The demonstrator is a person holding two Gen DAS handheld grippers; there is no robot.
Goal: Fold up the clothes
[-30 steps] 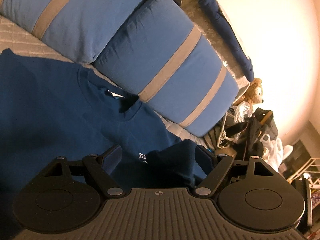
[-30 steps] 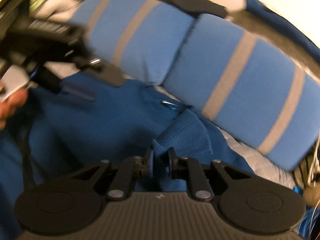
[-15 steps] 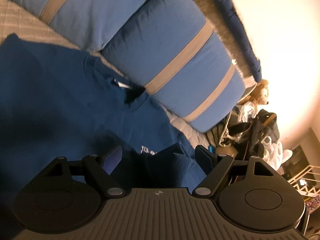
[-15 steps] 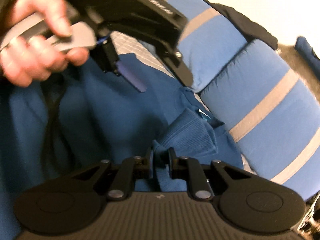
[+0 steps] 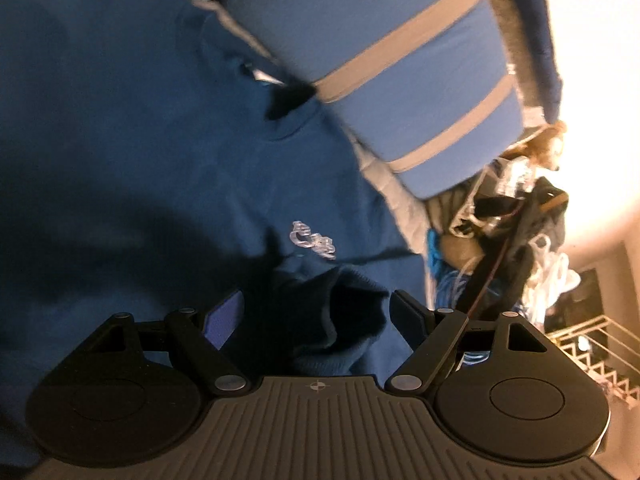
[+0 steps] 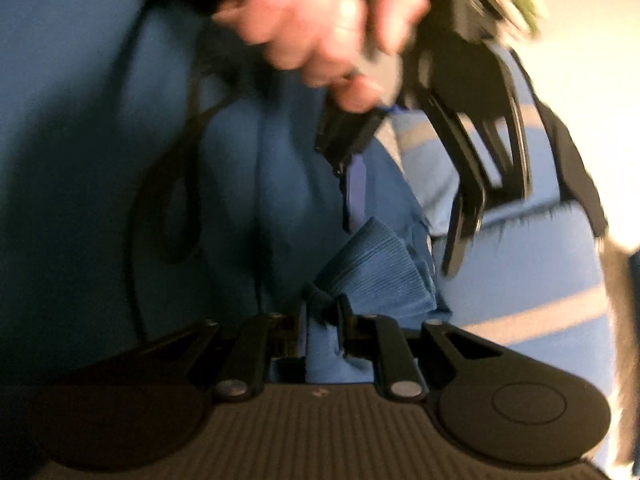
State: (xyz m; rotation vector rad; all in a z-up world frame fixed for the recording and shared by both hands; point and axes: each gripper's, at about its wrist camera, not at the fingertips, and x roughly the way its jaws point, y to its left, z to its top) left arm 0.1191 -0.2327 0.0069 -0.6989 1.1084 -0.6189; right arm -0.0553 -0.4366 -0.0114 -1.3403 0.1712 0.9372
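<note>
Warm, yellowish indoor light in both views, dim overall. Strongest glare at the upper right of the left wrist view, beyond the striped pillow (image 5: 400,80): wall there blown out to a cream-white glow, detail lost. Deep shadow across the blue sweatshirt (image 5: 140,140) on the side away from that pillow, darkest just ahead of the left gripper (image 5: 316,316). Slight softness on the pillow's edges; clutter past its lower end smeared. Heavy motion blur in the right wrist view: hand (image 6: 328,20) near the top a pink smudge, pillow stripes streaked. Ribbed cuff (image 6: 372,268) fairly sharp. Fisheye bending at every rim, black corners.
</note>
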